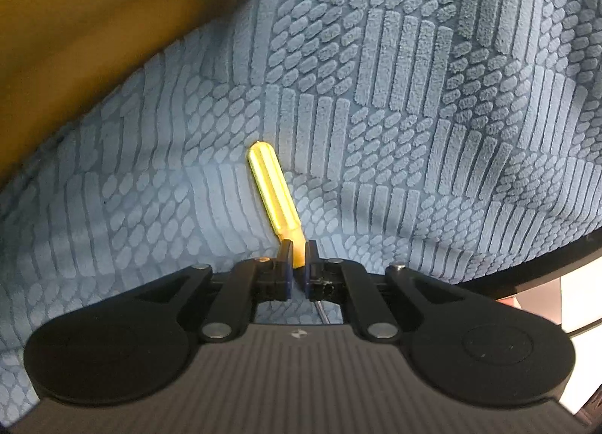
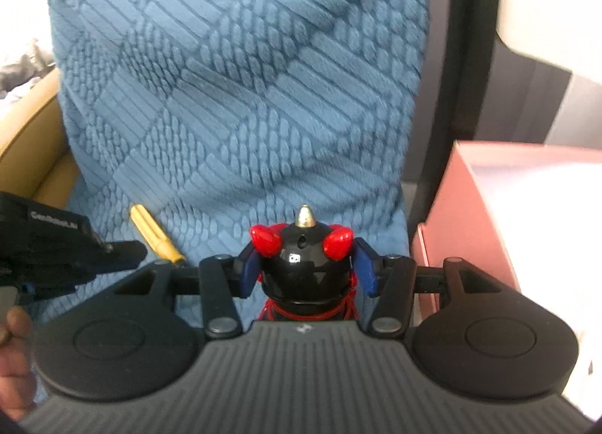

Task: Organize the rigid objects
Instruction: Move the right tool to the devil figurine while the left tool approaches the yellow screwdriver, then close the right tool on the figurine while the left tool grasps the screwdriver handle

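Note:
My left gripper (image 1: 298, 250) is shut on the neck of a yellow screwdriver (image 1: 274, 191); its handle points away over the blue textured cloth (image 1: 414, 95). The screwdriver (image 2: 154, 232) and the left gripper (image 2: 124, 251) also show at the left of the right wrist view. My right gripper (image 2: 306, 268) is shut on a black toy with red horns and a brass tip (image 2: 304, 261), held just above the cloth (image 2: 244, 95). Red string wraps the toy's lower part.
A pink box (image 2: 489, 216) stands at the right. A tan surface (image 1: 75, 39) borders the cloth on the left; it also shows in the right wrist view (image 2: 30, 144). A dark vertical bar (image 2: 462, 58) runs beside the cloth's right edge.

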`<move>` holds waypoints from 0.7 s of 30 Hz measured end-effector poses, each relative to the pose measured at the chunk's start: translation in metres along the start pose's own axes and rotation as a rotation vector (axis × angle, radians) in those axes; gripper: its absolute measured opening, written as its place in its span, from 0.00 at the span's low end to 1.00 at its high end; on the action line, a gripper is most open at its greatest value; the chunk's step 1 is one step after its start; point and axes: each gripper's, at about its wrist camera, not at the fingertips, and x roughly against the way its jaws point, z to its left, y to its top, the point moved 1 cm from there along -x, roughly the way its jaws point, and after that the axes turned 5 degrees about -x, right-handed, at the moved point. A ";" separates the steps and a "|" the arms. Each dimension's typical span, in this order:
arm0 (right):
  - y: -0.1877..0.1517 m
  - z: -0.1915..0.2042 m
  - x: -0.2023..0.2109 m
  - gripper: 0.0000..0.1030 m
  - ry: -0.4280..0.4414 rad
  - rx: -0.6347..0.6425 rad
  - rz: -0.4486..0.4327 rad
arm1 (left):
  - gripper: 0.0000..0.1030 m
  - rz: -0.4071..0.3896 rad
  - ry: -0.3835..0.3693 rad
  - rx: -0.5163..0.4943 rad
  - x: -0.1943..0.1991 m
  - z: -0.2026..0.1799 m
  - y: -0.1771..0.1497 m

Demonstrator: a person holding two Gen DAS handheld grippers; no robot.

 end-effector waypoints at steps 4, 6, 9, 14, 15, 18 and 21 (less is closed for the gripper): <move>0.000 0.016 -0.002 0.53 0.058 0.113 -0.041 | 0.05 0.006 -0.008 0.023 -0.018 -0.001 0.000; -0.001 0.027 -0.008 0.53 0.075 0.200 -0.068 | 0.06 0.002 -0.010 0.034 -0.019 0.000 0.001; -0.001 0.036 -0.021 0.53 0.091 0.260 -0.072 | 0.06 0.007 -0.008 0.039 -0.024 0.001 0.002; 0.001 0.039 -0.031 0.53 0.161 0.237 -0.033 | 0.12 0.002 0.016 0.064 -0.032 0.010 0.005; 0.002 0.036 -0.028 0.53 0.189 0.199 -0.017 | 0.14 0.003 0.020 0.075 -0.034 0.012 0.006; 0.001 0.033 -0.024 0.53 0.246 0.122 0.020 | 0.17 0.006 0.024 0.098 -0.035 0.017 0.007; -0.005 0.032 -0.015 0.53 0.295 0.078 0.047 | 0.30 0.011 0.033 0.090 -0.035 0.017 0.006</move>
